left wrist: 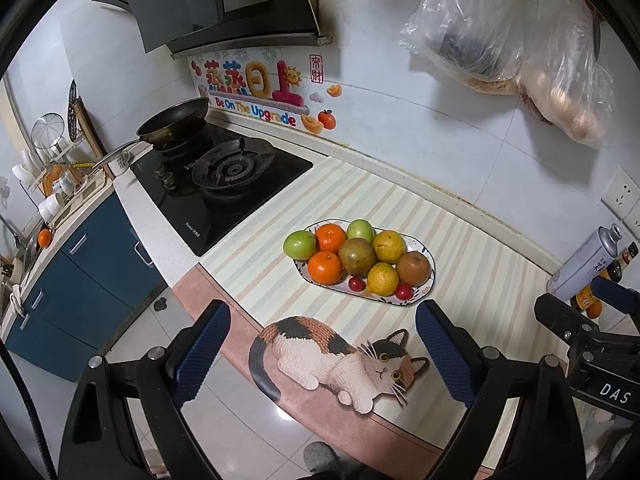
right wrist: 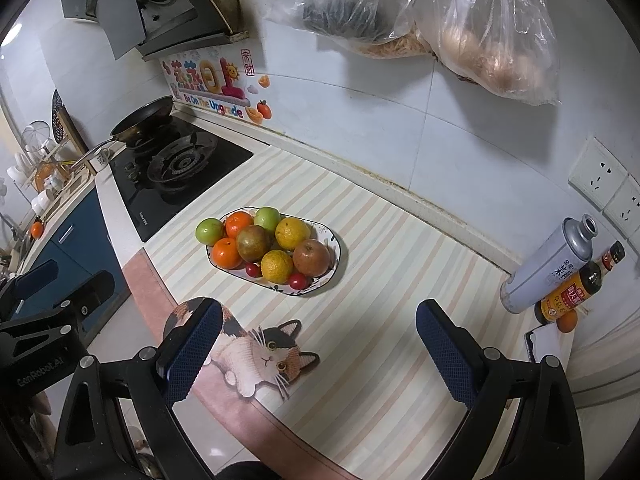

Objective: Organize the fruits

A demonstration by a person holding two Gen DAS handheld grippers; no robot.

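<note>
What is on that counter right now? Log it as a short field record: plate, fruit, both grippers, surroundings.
plate: oval patterned plate on the striped mat, right of the stove
fruit: two bright oranges, two green fruits, two yellow-green citrus, two brownish fruits, two small red fruits, all on the plate
left gripper: open, holding nothing, short of the plate
right gripper: open, holding nothing, short of the plate
surroundings: metal can and sauce bottle at the far right; pan on the stove
</note>
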